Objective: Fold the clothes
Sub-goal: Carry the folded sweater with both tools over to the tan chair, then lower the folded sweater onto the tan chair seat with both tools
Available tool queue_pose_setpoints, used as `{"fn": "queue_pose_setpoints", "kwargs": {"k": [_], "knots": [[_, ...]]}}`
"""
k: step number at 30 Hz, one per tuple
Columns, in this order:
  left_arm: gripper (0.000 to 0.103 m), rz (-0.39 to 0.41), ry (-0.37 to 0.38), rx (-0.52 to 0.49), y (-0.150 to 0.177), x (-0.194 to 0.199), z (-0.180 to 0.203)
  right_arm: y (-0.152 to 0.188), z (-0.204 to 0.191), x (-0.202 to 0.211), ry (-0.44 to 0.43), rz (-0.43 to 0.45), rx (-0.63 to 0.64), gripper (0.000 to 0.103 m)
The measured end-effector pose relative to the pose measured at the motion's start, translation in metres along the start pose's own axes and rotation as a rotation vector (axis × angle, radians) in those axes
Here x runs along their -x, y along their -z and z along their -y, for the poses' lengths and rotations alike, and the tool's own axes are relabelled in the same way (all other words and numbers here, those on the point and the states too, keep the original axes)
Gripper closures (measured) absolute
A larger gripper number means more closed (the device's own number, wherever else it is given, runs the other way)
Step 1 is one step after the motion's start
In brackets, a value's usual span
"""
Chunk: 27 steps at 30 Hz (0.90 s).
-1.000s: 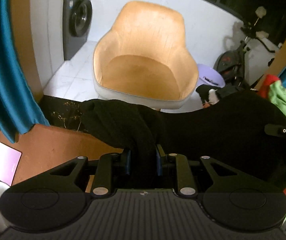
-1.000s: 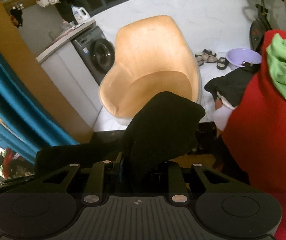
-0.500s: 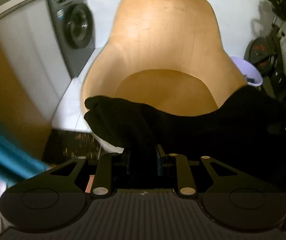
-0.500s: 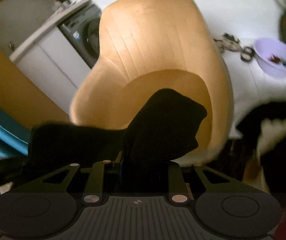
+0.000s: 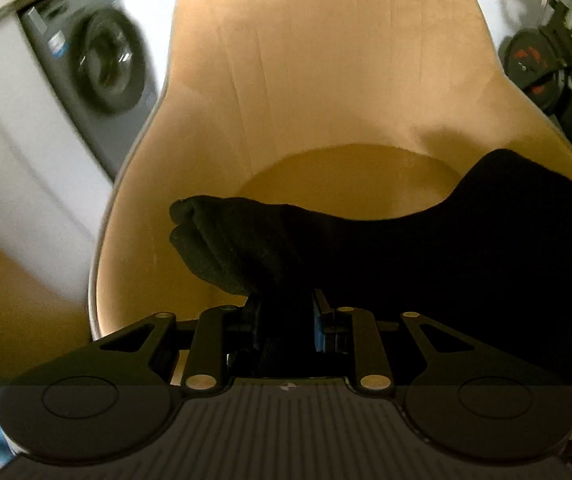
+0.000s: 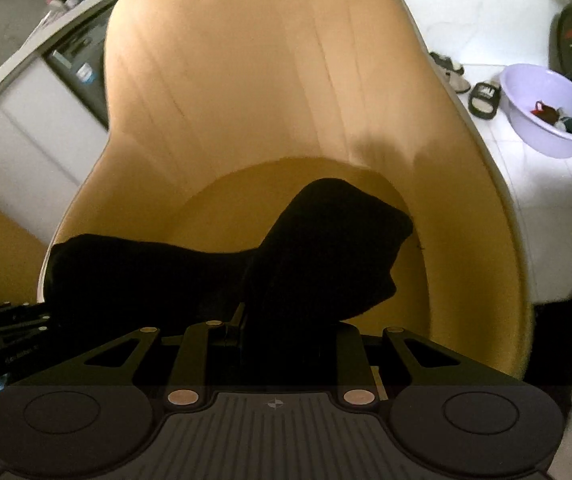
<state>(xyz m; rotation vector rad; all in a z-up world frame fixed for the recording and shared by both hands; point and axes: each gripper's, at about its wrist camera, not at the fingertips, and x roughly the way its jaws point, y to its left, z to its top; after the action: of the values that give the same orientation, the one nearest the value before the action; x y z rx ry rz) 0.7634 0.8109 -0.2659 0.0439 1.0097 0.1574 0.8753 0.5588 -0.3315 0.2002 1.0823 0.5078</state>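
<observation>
Hanging between the two grippers, a black, soft knit garment (image 5: 426, 264) is stretched out above the seat of a tan, suede-like shell chair (image 5: 326, 80); whether any of it touches the seat cannot be told.

Left wrist view: the left gripper (image 5: 286, 320) has its jaws drawn close on a bunch of the black cloth. A rolled end of fabric juts out to the left past the fingers, and the rest runs off to the right as a wide dark sheet that covers the chair's right arm.

Right wrist view: the right gripper (image 6: 286, 324) is likewise clamped on a fold of the same garment (image 6: 326, 248). A lump of cloth stands up ahead of the jaws, over the round seat pad. A band of fabric leads left to the chair's left edge, where part of the left gripper's black frame shows.

Surroundings: a grey front-loading washing machine (image 5: 97, 68) sits under a white counter, left of the chair. On the white tiled floor to the right are a lilac plastic basin (image 6: 550, 112) with small items in it, some sandals (image 6: 484, 98) just beside the basin, and a dark exercise bike (image 5: 546, 76). Edges of both views are blurred.
</observation>
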Motion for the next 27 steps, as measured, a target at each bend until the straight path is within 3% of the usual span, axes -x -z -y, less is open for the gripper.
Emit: {"fn": "queue_pose_setpoints", "kwargs": {"k": [4, 6, 7, 10, 11, 12, 13, 17, 18, 21, 27], "knots": [[0.078, -0.010, 0.045, -0.062, -0.018, -0.057, -0.019, -0.017, 0.009, -0.053, 0.030, 0.044, -0.001, 0.082], [0.071, -0.073, 0.060, -0.093, -0.016, -0.095, -0.024, -0.020, 0.018, -0.087, 0.067, 0.046, 0.003, 0.080], [0.068, -0.126, 0.059, -0.110, -0.012, -0.116, -0.026, -0.021, 0.023, -0.105, 0.093, 0.033, -0.002, 0.074], [0.069, -0.249, -0.041, -0.225, 0.004, -0.156, -0.022, -0.023, 0.043, -0.135, 0.219, -0.063, -0.082, 0.063], [0.069, -0.253, -0.036, -0.240, 0.005, -0.155, -0.021, -0.024, 0.049, -0.142, 0.262, -0.098, -0.114, 0.055], [0.062, -0.252, -0.025, -0.244, 0.006, -0.151, -0.022, -0.025, 0.055, -0.145, 0.278, -0.120, -0.140, 0.048], [0.059, -0.243, -0.008, -0.235, 0.006, -0.142, -0.022, -0.025, 0.058, -0.138, 0.251, -0.121, -0.158, 0.041], [0.028, -0.250, 0.058, -0.201, 0.026, -0.102, -0.021, -0.014, 0.060, -0.106, 0.178, -0.144, -0.127, 0.039], [0.024, -0.260, 0.064, -0.194, 0.034, -0.096, -0.020, -0.006, 0.061, -0.099, 0.164, -0.153, -0.140, 0.038], [0.023, -0.325, 0.071, -0.163, 0.060, -0.094, -0.018, 0.021, 0.068, -0.091, 0.151, -0.186, -0.218, 0.035], [0.023, -0.394, 0.035, -0.153, 0.081, -0.121, -0.004, 0.037, 0.075, -0.121, 0.238, -0.160, -0.275, 0.045]]}}
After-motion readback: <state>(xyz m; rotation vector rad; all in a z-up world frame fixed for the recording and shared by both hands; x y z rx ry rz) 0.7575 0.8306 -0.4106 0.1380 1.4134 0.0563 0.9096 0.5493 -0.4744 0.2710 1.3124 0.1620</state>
